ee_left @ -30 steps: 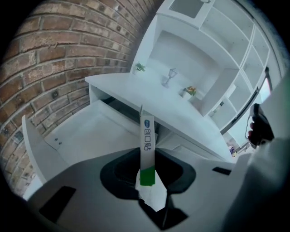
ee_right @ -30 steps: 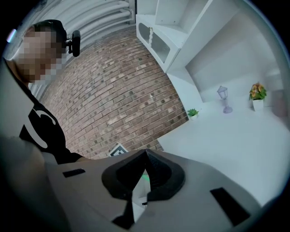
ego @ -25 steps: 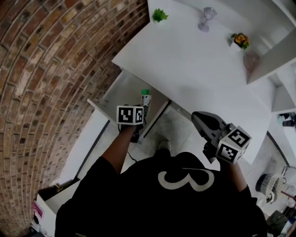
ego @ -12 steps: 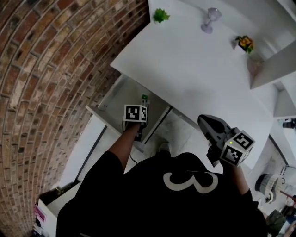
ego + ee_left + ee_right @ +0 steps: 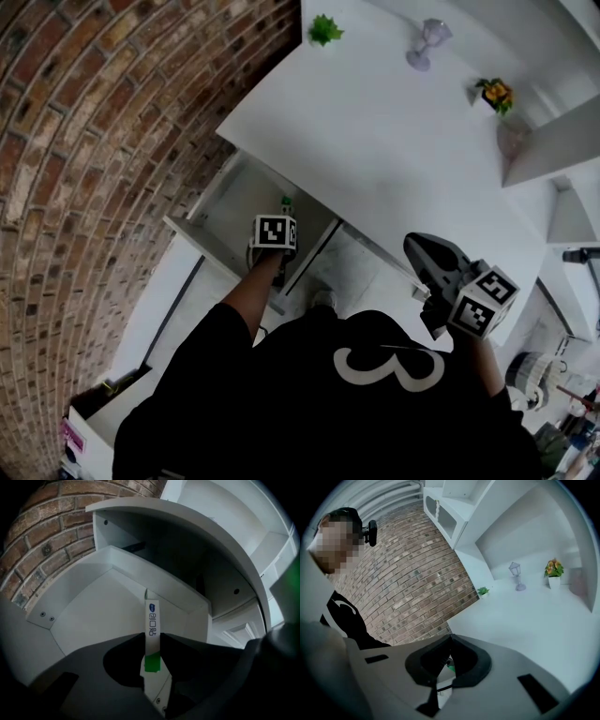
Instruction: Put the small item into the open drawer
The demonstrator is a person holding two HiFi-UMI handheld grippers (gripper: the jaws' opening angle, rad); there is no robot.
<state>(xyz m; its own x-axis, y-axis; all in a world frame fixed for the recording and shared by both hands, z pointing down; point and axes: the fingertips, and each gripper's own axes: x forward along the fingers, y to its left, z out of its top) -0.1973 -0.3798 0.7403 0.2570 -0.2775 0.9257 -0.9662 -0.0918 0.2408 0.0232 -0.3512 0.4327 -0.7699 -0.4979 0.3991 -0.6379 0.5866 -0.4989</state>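
The small item is a thin white pack with blue print and a green band. My left gripper is shut on its lower part, and its top sticks out over the floor of the open white drawer. In the head view, the left gripper hangs over the drawer just under the tabletop's edge, and only the item's green tip shows past the marker cube. My right gripper is held off to the right in front of the person, with its jaws shut on nothing.
A brick wall runs along the left of the drawer. The white tabletop overhangs the drawer's back and carries a small green plant, a little lantern and a flower pot. White shelves stand at the right.
My left gripper with the item has moved a little forward and further over the drawer. The right gripper has hardly shifted.
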